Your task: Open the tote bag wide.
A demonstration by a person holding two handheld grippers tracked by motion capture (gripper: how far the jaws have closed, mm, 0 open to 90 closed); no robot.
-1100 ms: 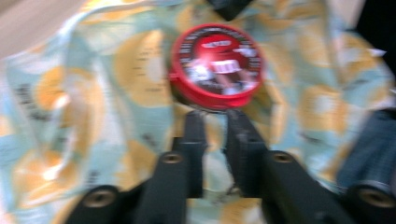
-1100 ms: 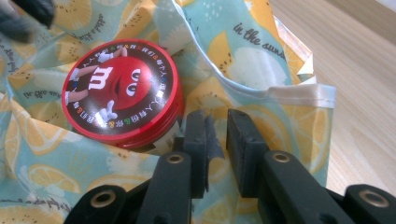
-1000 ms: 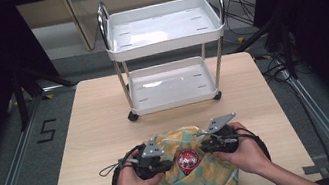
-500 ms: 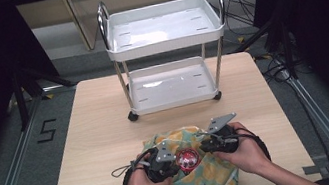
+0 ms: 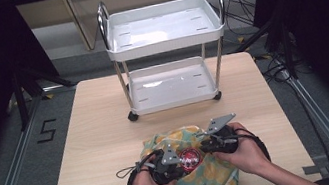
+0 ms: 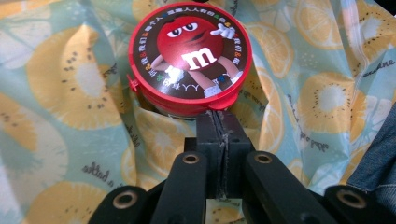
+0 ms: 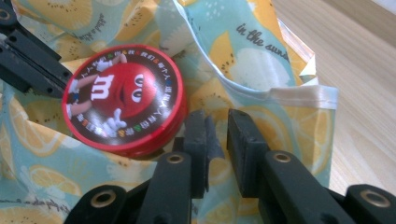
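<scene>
White "m" on tin; bag reads "in the sun"

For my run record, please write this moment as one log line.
left gripper: shut, at red tin | right gripper: slightly apart, beside tin | tin: on fruit-print bag | cart: behind

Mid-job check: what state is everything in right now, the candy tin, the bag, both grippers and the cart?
Red candy tin: lid on, tilted, resting on the bag.
Fruit-print bag: crumpled on the table, mouth partly open.
Left gripper: jaws shut, tips at the tin's rim.
Right gripper: narrow gap between jaws; whether it pinches fabric is unclear.
White cart: upright, both shelves bare.
</scene>
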